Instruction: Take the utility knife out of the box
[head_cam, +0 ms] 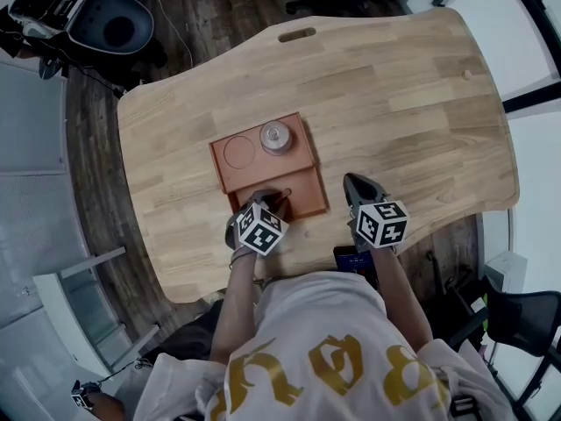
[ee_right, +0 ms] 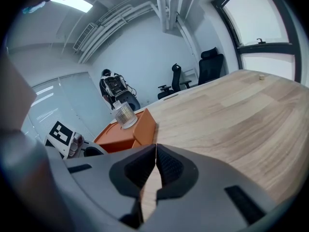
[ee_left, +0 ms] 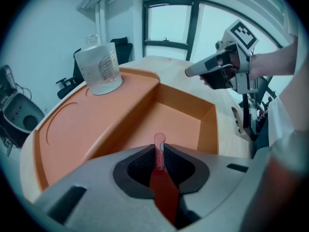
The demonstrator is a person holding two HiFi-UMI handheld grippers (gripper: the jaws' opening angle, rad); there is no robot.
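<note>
Already the grasp looks made: the left gripper [ee_left: 159, 151] has its fingers [ee_left: 142, 164] pinched on the red utility knife [ee_left: 164, 190], low over the near, deep compartment of the orange box [ee_left: 91, 129]. Lifting it clear is not yet done, I judge. Beside it, the right gripper [ee_right: 155, 151] hangs above the tabletop [ee_right: 231, 115], clenched on nothing. The deep compartment shows nothing else inside. Farther off, the raised shelf carries an empty round recess and a clear jar [ee_left: 99, 69], upright.
</note>
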